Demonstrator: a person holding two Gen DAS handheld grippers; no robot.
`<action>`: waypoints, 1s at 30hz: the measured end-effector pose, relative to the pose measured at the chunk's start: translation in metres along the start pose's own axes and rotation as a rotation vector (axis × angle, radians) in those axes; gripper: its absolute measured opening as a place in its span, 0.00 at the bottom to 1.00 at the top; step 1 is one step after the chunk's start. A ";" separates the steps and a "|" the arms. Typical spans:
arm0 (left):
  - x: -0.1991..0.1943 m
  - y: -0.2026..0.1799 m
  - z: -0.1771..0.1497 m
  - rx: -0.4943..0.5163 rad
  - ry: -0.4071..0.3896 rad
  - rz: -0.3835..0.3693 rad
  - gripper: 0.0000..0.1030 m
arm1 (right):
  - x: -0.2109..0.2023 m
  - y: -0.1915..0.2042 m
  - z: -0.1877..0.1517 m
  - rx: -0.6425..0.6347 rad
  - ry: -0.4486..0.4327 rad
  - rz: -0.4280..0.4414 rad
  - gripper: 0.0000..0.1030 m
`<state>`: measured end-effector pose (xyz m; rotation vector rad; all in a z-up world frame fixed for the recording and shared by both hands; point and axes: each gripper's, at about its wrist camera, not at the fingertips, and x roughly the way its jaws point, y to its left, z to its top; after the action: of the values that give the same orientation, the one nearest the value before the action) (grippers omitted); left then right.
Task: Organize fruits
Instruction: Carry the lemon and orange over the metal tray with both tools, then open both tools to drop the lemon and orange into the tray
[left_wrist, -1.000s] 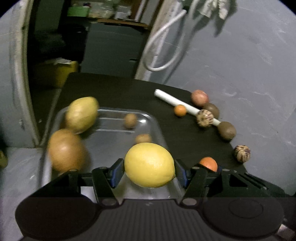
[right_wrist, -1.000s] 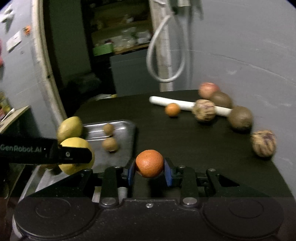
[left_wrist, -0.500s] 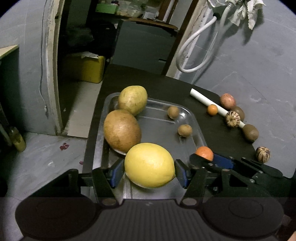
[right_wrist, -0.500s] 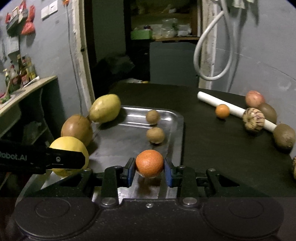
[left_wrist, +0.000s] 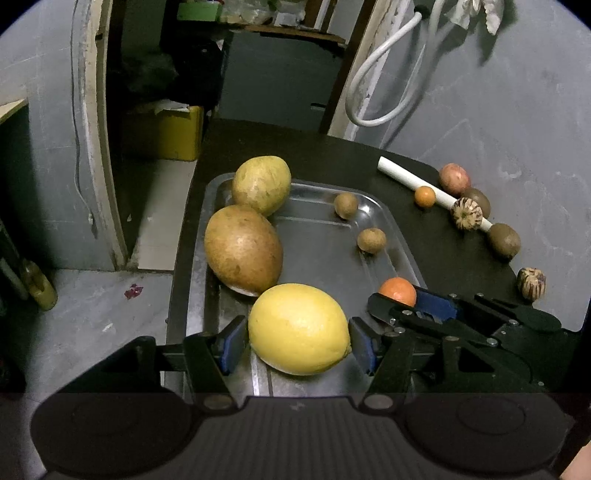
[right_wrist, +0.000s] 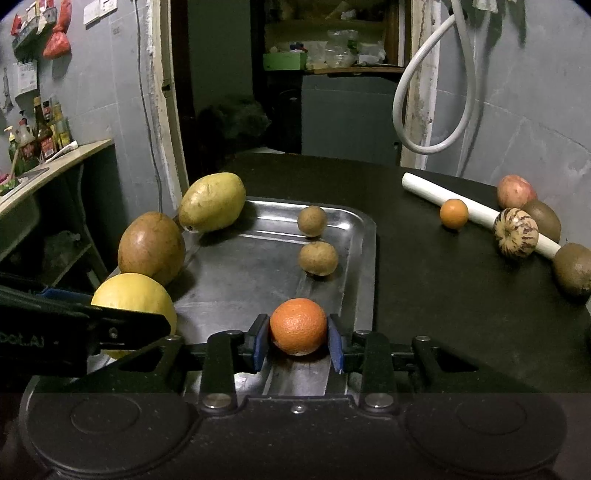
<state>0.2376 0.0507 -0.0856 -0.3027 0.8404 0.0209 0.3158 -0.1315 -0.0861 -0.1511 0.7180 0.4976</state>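
Note:
My left gripper (left_wrist: 297, 341) is shut on a large yellow lemon (left_wrist: 298, 328), held over the near left end of a steel tray (left_wrist: 317, 236). My right gripper (right_wrist: 298, 341) is shut on a small orange (right_wrist: 298, 325), held over the tray's near right corner (right_wrist: 364, 280). The orange also shows in the left wrist view (left_wrist: 398, 290). In the tray lie a brown mango (left_wrist: 243, 250), a yellow-green mango (left_wrist: 261, 184) and two small brown fruits (left_wrist: 371, 240).
On the black table (right_wrist: 443, 280) right of the tray lie a white stick (right_wrist: 476, 212), a second small orange (right_wrist: 453, 213), striped round fruits (right_wrist: 515, 232), kiwis (right_wrist: 572, 268) and a reddish fruit (right_wrist: 515, 192). The grey wall stands right; the table's left edge drops to the floor.
Both grippers have pulled back and risen with their fruits, and have moved over the tray's near end. The whole tray shows now.

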 end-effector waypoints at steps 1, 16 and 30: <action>0.000 0.001 0.000 -0.002 0.007 -0.003 0.62 | -0.003 0.000 0.000 0.004 -0.007 -0.001 0.37; -0.017 0.013 -0.004 0.038 0.108 -0.058 0.80 | -0.065 -0.025 -0.005 0.132 -0.064 -0.111 0.73; -0.046 0.023 0.024 0.120 0.065 -0.128 0.99 | -0.118 -0.046 -0.021 0.373 -0.079 -0.345 0.99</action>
<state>0.2209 0.0840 -0.0428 -0.2446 0.8818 -0.1586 0.2498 -0.2231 -0.0259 0.0942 0.6784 0.0362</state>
